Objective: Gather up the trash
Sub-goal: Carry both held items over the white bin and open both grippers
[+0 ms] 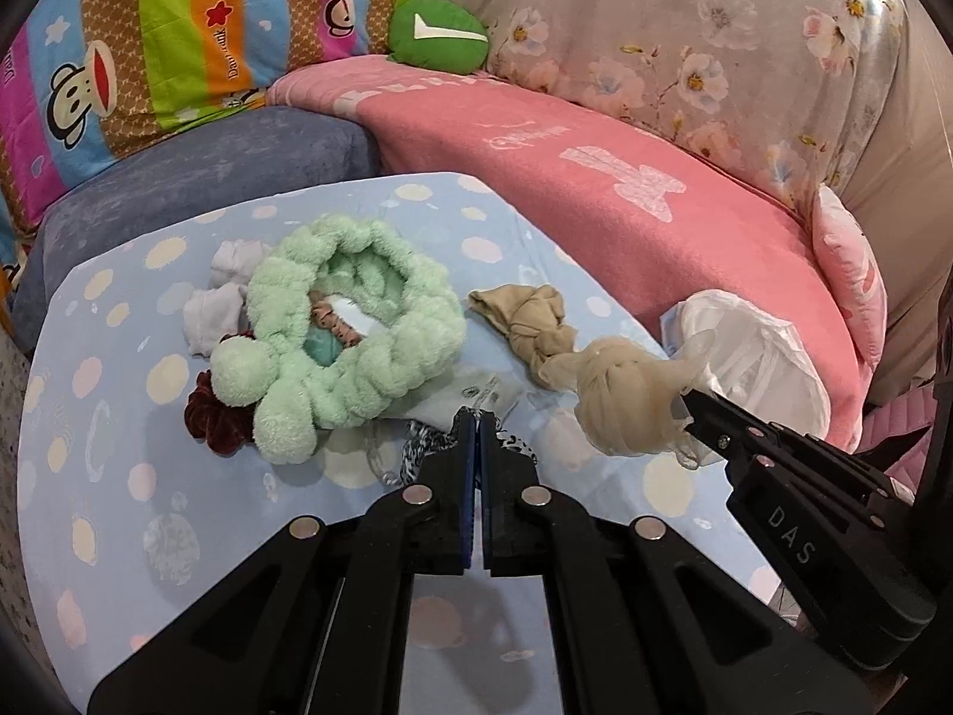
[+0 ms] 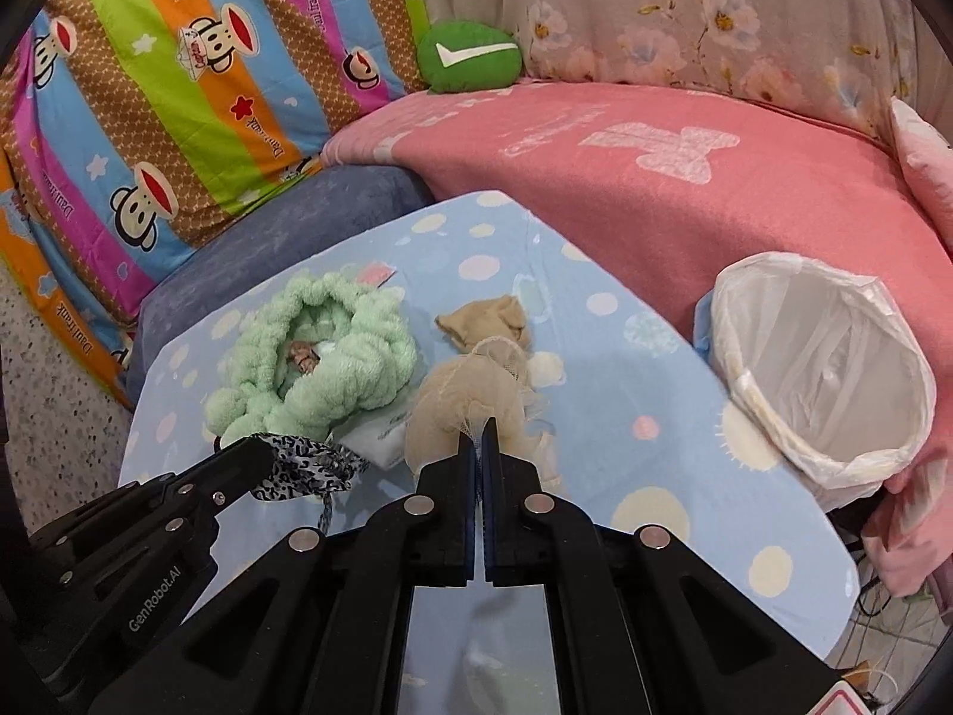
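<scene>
- At two o'clock from our right gripper [image 2: 479, 426] stands the lined bin [image 2: 822, 369], mouth open; the right hand is the nearer.
- We clench the beige stocking bundle [image 2: 470, 399] in it, lifted off the table [image 2: 685, 476].
- Our left gripper [image 1: 476, 417] pinches the leopard-print cloth [image 2: 304, 465].

My matt black plastic grippers, left [image 1: 476, 420] and right [image 2: 481, 426], carry shiny metal rivets. Sheer beige stocking mesh [image 2: 470, 393] bunches in one, leopard-print cloth [image 2: 304, 465] in the other. The mint headband [image 1: 357, 333] is plush terry; the spotted blue sheet [image 1: 119, 476] smooth cotton; the pink blanket [image 1: 625, 202] fuzzy fleece; the bin liner [image 2: 834, 357] thin, glossy translucent plastic.
</scene>
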The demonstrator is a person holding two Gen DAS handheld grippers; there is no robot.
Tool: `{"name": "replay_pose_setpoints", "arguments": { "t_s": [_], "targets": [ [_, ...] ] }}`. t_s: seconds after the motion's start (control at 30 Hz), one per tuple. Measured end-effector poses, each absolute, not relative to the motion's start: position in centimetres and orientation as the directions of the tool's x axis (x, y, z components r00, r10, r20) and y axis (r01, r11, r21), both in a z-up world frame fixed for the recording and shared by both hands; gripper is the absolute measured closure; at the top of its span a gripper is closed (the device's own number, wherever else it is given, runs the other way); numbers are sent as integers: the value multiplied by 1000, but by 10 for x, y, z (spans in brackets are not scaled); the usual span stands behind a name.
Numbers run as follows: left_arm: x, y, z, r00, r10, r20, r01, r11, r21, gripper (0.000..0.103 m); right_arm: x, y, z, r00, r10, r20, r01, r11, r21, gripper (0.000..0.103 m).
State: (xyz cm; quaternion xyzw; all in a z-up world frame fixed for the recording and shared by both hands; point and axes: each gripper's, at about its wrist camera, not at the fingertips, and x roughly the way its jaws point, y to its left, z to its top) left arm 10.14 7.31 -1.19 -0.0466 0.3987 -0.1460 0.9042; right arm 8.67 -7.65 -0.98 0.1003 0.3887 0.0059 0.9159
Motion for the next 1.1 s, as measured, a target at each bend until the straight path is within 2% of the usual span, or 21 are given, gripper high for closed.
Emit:
{"name": "replay_pose_setpoints", "arguments": {
  "t_s": [0.5, 1.1],
  "targets": [
    [105, -41, 37, 655, -400, -641, 393, 905, -163, 102, 63, -185, 41, 769, -75, -635, 217, 965, 149, 101],
    [146, -180, 62, 560, -572, -599, 582, 787, -208, 102, 64, -314, 15, 701, -227, -676, 410, 904, 122, 101]
  ]
}}
